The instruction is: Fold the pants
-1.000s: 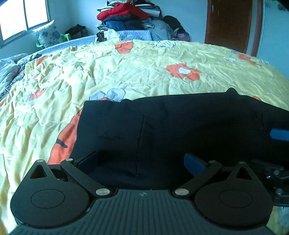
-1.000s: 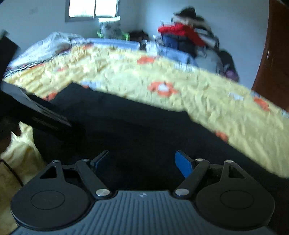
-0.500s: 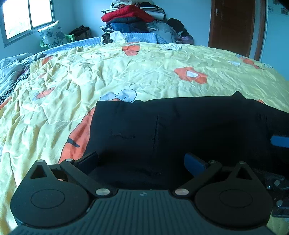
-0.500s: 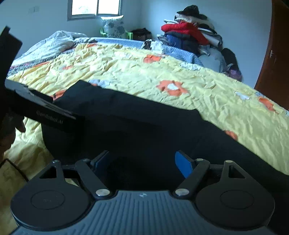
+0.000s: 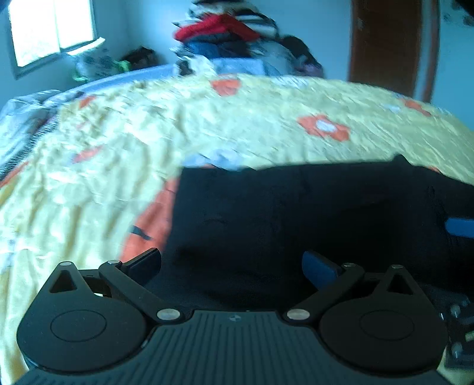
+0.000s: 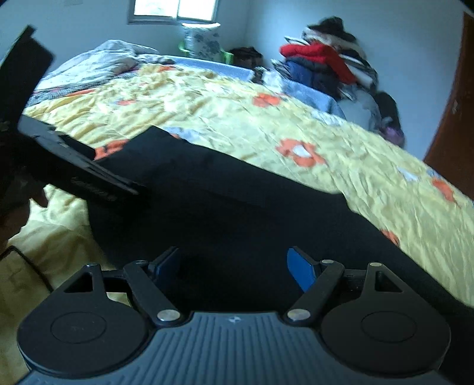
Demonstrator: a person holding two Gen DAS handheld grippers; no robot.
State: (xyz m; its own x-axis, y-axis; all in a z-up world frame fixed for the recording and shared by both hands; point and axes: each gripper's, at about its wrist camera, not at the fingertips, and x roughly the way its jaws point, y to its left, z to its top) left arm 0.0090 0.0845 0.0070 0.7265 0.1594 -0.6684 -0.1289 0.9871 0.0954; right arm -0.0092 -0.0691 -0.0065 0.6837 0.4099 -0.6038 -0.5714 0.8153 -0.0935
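Note:
Black pants (image 5: pixel 296 213) lie flat on the yellow flowered bedspread (image 5: pixel 148 148), also seen in the right wrist view (image 6: pixel 251 213). My left gripper (image 5: pixel 232 266) is open and empty, low over the near edge of the pants at their left end. My right gripper (image 6: pixel 234 266) is open and empty over the near edge of the pants further right. The left gripper's body shows at the left of the right wrist view (image 6: pixel 77 174). One blue fingertip of the right gripper shows at the right edge of the left wrist view (image 5: pixel 460 226).
A pile of clothes (image 6: pixel 328 68) sits at the far side of the bed. A brown door (image 5: pixel 385 44) stands at the back right. A window (image 6: pixel 174 10) and a flowered pillow (image 6: pixel 201 40) are at the far left. A grey blanket (image 6: pixel 103 59) lies at the bed's left end.
Both grippers have shifted slightly over the pants and stay open. The left wrist view has tilted and is blurred by motion. The pants have not moved.

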